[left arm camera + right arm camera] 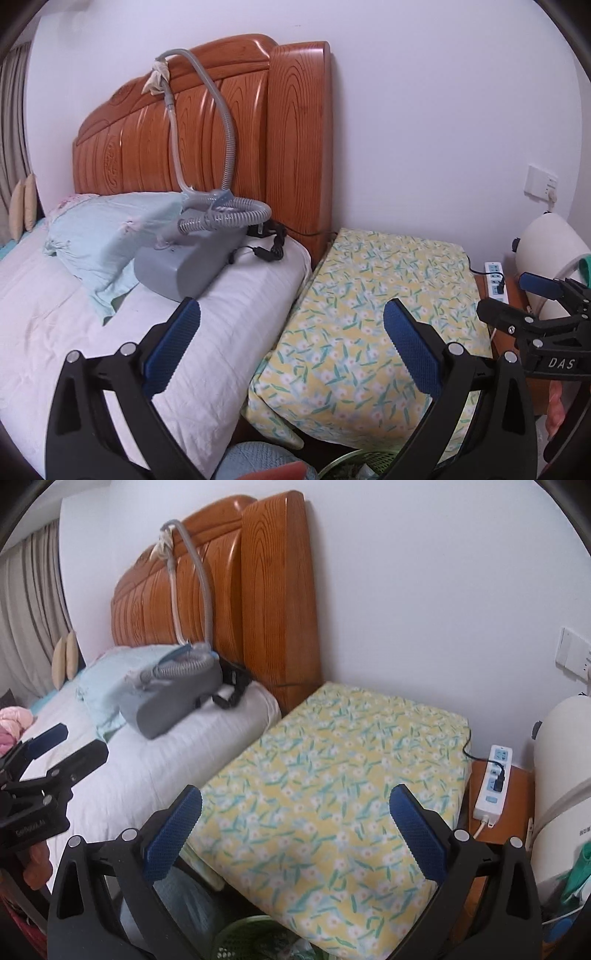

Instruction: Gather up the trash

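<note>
My left gripper (291, 314) is open and empty, held above the bed edge and the yellow floral-covered block (373, 317). My right gripper (295, 801) is open and empty above the same floral block (340, 775). Each gripper shows in the other's view: the right one at the right edge (517, 295), the left one at the left edge (62, 746). A green mesh bin's rim (354, 465) shows at the bottom, also in the right wrist view (247, 938), with some scraps inside. No loose trash is clear on the bed.
A grey machine with a ribbed hose (192, 258) lies on the white pillow (236, 314) against the wooden headboard (207, 122). A power strip (493, 782) lies on a wooden stand at right, beside a white cylinder (565, 794).
</note>
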Motion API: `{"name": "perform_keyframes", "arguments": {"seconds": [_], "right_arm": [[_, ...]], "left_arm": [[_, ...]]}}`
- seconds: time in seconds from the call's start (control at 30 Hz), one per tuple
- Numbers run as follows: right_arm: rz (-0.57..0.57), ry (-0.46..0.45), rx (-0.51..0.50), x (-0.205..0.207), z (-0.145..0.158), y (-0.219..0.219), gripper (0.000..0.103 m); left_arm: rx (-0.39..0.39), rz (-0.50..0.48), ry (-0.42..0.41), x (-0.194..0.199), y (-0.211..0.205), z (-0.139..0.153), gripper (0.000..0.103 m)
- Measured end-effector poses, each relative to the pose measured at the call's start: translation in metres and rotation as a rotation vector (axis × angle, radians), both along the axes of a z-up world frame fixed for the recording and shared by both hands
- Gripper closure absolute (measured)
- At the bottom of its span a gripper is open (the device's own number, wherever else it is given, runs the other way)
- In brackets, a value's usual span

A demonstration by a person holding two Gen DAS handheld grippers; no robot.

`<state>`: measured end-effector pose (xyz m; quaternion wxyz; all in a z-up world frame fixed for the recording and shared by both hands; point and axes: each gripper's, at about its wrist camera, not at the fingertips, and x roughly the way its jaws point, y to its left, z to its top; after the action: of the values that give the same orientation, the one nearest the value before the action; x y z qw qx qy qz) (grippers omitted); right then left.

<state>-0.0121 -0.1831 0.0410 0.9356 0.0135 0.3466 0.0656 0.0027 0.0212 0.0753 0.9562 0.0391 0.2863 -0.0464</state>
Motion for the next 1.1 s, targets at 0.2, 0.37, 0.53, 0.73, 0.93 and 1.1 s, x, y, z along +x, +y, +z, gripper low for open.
{"name": "perform_keyframes", "arguments": {"seconds": [0.2,0.37,0.53,0.73,0.93,1.1], "right_arm": [[-0.037,0.02,0.045,0.003,0.0,0.005,0.002],[-0.054,0.047,0.026,-0.004,-0.009,0.017,0.002],[-0.07,0.071,0.034,-0.007,-0.021,0.015,0.002],[-0.067,0.069,0.016,-0.011,-0.029,0.021,0.002],[-0.068,0.071,0.012,-0.009,-0.031,0.023,0.002],[-0.067,0.077,0.014,-0.009,-0.032,0.022,0.002]], "left_arm": [[0.024,0.014,0.045,-0.008,-0.009,-0.011,0.008],[0.018,0.043,0.074,-0.013,-0.002,-0.022,0.008],[0.021,0.075,0.069,-0.019,0.007,-0.023,0.008],[0.0,0.106,0.086,-0.017,0.02,-0.025,0.008],[-0.01,0.126,0.093,-0.015,0.024,-0.026,0.008],[-0.014,0.133,0.101,-0.013,0.025,-0.028,0.008]]}}
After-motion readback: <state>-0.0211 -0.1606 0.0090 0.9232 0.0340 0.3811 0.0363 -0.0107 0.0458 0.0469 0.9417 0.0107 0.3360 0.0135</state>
